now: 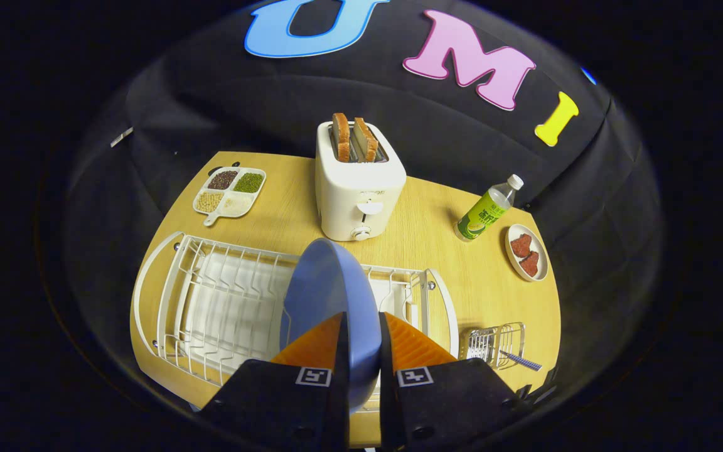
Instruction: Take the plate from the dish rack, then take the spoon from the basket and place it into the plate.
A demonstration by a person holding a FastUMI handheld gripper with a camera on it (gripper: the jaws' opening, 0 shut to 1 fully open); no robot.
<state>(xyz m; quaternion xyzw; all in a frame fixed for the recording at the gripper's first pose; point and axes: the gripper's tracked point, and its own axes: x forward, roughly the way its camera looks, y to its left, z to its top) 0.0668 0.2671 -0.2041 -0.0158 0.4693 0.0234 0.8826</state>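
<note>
A blue plate stands on edge between my two fingers, and my gripper is shut on its rim. The plate is above the white wire dish rack, and I cannot tell whether its lower edge still rests in the rack. To the right of the rack sits a small wire basket with a spoon lying in it, handle pointing right.
On the wooden table beyond the rack stands a white toaster with two slices of toast. A divided tray of grains lies far left. A green bottle and a small dish of red pieces are at the right.
</note>
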